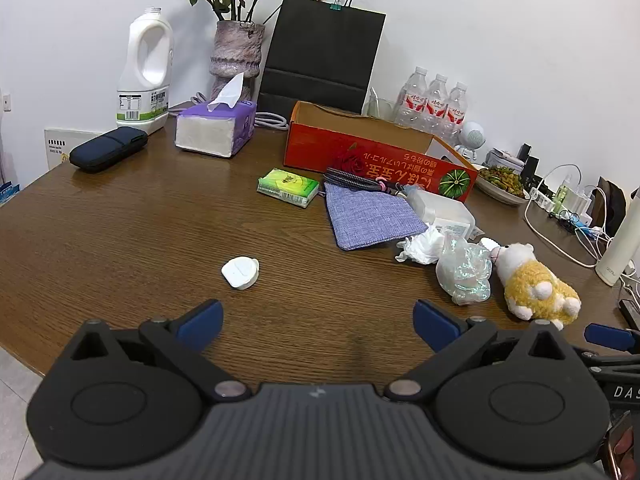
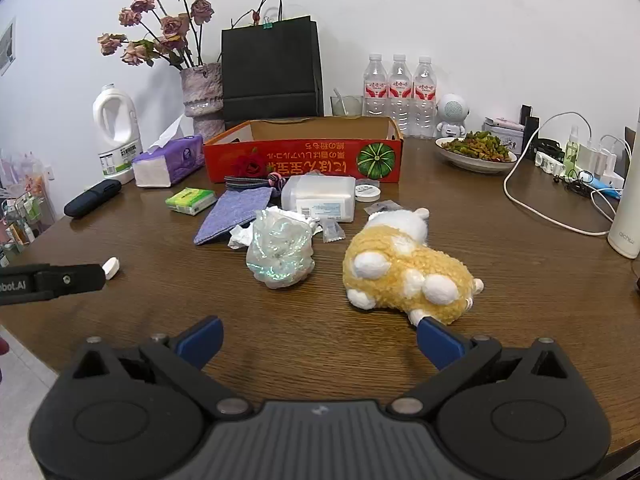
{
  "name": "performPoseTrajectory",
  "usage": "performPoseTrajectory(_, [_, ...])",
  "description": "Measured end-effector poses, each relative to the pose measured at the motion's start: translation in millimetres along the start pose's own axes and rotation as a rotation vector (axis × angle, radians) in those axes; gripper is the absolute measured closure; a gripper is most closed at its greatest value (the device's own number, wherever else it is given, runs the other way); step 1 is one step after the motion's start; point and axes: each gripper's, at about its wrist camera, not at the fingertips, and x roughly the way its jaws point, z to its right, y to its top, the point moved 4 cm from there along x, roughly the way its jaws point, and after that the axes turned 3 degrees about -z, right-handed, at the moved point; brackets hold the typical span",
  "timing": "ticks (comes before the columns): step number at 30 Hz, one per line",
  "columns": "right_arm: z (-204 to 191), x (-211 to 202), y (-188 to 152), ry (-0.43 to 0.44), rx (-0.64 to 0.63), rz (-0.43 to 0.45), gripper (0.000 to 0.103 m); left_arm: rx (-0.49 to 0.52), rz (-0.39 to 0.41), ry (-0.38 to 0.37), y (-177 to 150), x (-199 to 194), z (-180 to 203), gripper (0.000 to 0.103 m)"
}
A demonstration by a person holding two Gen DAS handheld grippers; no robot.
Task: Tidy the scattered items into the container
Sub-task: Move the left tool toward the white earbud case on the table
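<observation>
An open red cardboard box (image 1: 320, 144) (image 2: 304, 160) stands at the back of the wooden table. In front of it lie a green tissue pack (image 1: 288, 186) (image 2: 190, 200), a purple fabric pouch (image 1: 368, 216) (image 2: 236, 214), a white plastic box (image 2: 320, 198), crumpled white paper (image 1: 422, 246), a shiny plastic wrap (image 1: 464, 270) (image 2: 280, 254), a yellow-and-white plush toy (image 1: 532, 284) (image 2: 404, 266) and a small white case (image 1: 241, 272) (image 2: 111, 267). My left gripper (image 1: 318, 322) is open and empty, just short of the white case. My right gripper (image 2: 320, 338) is open and empty, its right fingertip close to the plush toy.
A purple tissue box (image 1: 218, 128), white jug (image 1: 146, 72), dark glasses case (image 1: 108, 148), vase of dried roses (image 1: 236, 54), black paper bag (image 1: 324, 52), three water bottles (image 2: 400, 94), a dish of greens (image 2: 476, 150), cables and chargers (image 2: 560, 184), and a white flask (image 2: 630, 208) ring the table.
</observation>
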Motion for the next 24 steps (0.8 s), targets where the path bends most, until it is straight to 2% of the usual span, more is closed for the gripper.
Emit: performPoseTrajectory(24, [-0.7,1.4,-0.7,-0.012,-0.004,-0.007,0.000,-0.010,-0.004,-0.004,-3.1,1.6,-3.0,0.000])
